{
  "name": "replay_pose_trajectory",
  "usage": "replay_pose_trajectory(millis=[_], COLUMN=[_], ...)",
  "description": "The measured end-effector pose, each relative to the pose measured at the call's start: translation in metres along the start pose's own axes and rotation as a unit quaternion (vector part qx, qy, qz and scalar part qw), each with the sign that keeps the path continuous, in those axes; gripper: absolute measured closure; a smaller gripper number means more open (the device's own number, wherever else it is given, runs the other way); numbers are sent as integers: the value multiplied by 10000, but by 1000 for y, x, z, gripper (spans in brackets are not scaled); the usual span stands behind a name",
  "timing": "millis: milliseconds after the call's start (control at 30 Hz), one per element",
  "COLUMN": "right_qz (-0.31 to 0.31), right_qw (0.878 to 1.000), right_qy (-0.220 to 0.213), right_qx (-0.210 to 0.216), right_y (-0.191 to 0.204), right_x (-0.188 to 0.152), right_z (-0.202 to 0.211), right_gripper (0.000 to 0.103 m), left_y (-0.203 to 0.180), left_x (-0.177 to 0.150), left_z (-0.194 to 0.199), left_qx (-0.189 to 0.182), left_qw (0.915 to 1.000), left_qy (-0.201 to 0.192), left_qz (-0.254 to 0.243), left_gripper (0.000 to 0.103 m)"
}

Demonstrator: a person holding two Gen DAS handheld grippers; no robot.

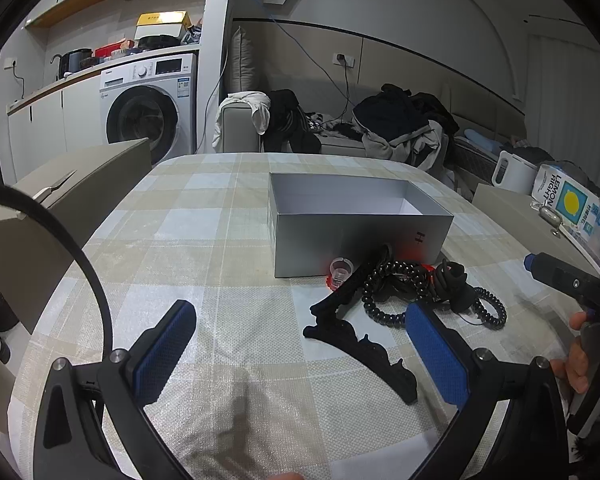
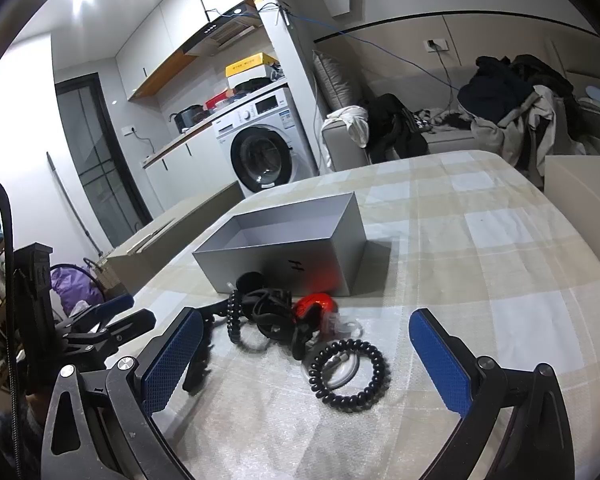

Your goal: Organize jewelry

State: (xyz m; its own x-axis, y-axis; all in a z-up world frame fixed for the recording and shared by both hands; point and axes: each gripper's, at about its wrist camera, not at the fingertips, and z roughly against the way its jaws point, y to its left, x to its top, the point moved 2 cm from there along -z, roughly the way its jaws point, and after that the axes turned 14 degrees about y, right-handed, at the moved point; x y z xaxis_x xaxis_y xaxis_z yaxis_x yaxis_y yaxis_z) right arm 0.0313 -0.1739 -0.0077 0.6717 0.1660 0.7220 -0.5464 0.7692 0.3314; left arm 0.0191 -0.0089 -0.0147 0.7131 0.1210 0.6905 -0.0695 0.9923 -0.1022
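Observation:
A tangle of hair accessories lies on the checked tablecloth (image 1: 180,240) just in front of an open, empty grey box (image 1: 356,248). It includes black spiral hair ties (image 1: 396,280), a long wavy black clip (image 1: 380,354), a red piece (image 1: 422,267) and a small clear cup (image 1: 342,270). My left gripper (image 1: 300,344) is open, low over the cloth, with the wavy clip between its blue pads. My right gripper (image 2: 306,356) is open too, and one spiral hair tie (image 2: 350,376) lies between its fingers. Behind that tie sit the red piece (image 2: 314,306) and the grey box (image 2: 252,272).
A beige carton (image 1: 60,208) stands at the table's left edge. A white kettle (image 1: 512,172) and a lemon-print pack (image 1: 568,204) are off to the right. A sofa with heaped clothes (image 1: 400,124) and a washing machine (image 1: 148,112) are beyond the table.

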Motion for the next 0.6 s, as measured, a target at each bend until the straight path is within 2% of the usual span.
replay_pose_trajectory(millis=[300, 600], right_qz=[27, 23], right_qw=[10000, 9995], right_qy=[23, 55], right_qx=[-38, -325], right_y=[1, 4], right_x=[0, 1], right_z=[-1, -2], right_gripper=[0, 0], left_y=[0, 2], left_x=[0, 0], left_z=[-1, -1], left_qx=[24, 13], left_qw=[10000, 10000], left_qy=[-4, 28], left_qz=[22, 63], left_gripper=[1, 1])
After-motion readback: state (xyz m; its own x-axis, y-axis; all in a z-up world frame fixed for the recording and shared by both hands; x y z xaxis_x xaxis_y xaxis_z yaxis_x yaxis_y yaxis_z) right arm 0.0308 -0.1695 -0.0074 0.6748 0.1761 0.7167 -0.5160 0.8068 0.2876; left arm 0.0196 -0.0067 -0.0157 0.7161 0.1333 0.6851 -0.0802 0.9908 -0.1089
